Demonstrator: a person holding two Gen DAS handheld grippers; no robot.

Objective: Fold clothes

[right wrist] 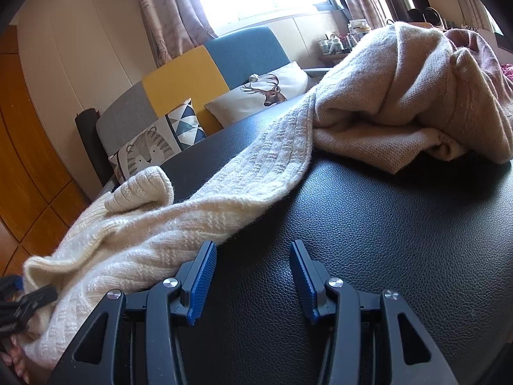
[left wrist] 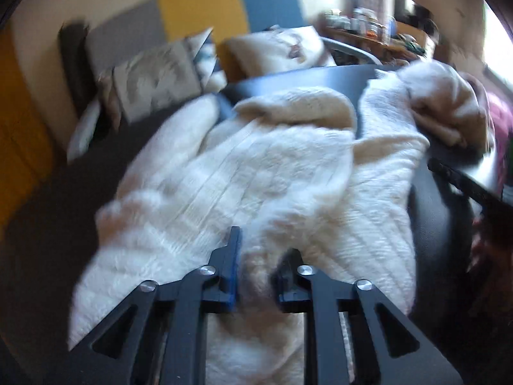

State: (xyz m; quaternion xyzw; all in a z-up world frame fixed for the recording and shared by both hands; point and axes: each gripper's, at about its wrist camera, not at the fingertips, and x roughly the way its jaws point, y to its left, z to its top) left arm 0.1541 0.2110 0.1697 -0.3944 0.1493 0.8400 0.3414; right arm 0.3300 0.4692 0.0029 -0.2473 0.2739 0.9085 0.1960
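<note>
My left tongs (left wrist: 256, 266) pinch a bunch of the cream sweater (left wrist: 256, 166); my right tongs (right wrist: 253, 276) gape over bare black tabletop (right wrist: 368, 224), sleeve (right wrist: 243, 176) just beside; the knit sprawls across the table, soft, floppy, stretchy I'd judge, so I'd grab its hem; beyond, a beige garment (right wrist: 416, 96) heaped.

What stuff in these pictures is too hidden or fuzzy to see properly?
- Left wrist view: motion blur smears the cream sweater; its knit and the shelf clutter are unreadable.
- Left gripper: fabric bunches between the jaws, hiding whether they pinch it.
- Right wrist view: the beige garment covers the pink one behind.
- Right gripper: open, touching nothing.
</note>
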